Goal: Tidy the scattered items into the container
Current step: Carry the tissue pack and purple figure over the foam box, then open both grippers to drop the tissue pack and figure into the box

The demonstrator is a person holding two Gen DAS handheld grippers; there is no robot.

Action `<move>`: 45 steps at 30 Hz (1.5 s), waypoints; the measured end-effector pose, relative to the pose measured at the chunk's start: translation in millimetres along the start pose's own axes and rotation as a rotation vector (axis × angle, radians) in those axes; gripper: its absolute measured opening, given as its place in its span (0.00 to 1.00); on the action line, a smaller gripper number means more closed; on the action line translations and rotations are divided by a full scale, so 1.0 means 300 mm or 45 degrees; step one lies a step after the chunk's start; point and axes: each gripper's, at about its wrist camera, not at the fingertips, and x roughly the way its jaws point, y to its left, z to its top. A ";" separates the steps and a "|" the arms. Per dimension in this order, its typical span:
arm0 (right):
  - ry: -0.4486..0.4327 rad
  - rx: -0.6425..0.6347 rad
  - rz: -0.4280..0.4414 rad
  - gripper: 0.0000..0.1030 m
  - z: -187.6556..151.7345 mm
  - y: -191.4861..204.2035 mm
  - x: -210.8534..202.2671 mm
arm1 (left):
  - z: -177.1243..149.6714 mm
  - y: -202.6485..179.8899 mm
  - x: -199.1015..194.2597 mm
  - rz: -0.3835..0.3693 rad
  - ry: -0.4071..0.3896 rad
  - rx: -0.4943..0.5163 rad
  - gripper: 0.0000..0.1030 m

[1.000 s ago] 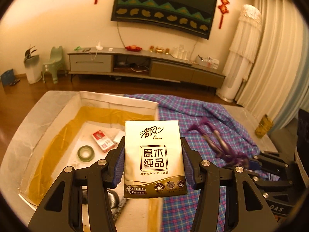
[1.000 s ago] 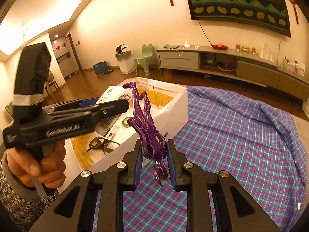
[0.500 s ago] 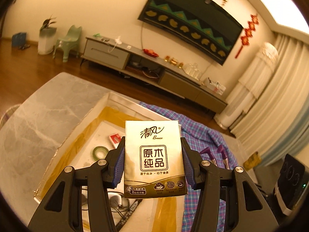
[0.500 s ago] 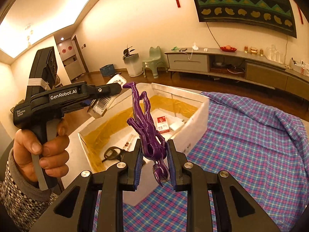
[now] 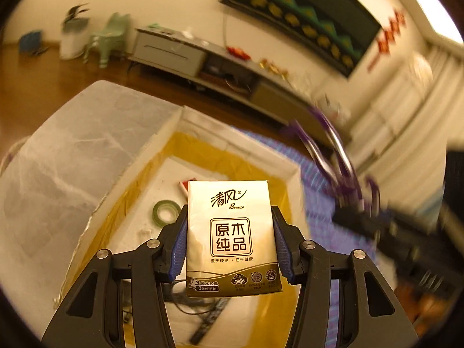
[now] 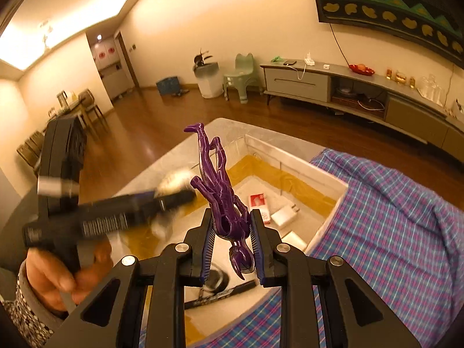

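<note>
1. The left gripper point(image 5: 229, 239) had its jaws spread wide yet pressed flat on both long sides of a tissue pack point(image 5: 231, 237) – the pack is broad, so the wide stance was a grip, not slack. It stood upright in the lower middle of the left wrist view

2. Behind the pack lay the white container point(image 5: 162, 145) with its yellow-taped seams, so the pack looked held above the opening, presumably for dropping in

3. The right gripper point(image 6: 232, 239) was pinched nearly closed on a slim purple figurine point(image 6: 216, 184), clamped near its head with the legs pointing to the upper middle of the frame – a narrow thing needs narrow jaws

4. That figurine also hung over the container point(image 6: 304, 168), whose floor already held a green tape roll point(image 5: 166, 211), a red card pack point(image 6: 258, 203) and a white charger point(image 6: 285, 213)

5. The checked cloth point(image 6: 391, 232) at the right of the frame showed nothing left on the visible part, so I judged the tidying close to done
</note>
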 end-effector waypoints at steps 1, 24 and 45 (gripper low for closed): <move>0.021 -0.008 -0.006 0.24 0.016 -0.004 0.018 | -0.005 -0.016 0.009 0.016 0.013 0.056 0.53; 0.641 -0.144 0.045 0.24 0.190 -0.046 0.600 | -0.027 -0.078 0.120 0.129 0.234 0.323 0.53; 0.684 -0.132 -0.020 0.30 0.163 -0.055 0.709 | -0.041 -0.058 0.164 0.175 0.309 0.203 0.56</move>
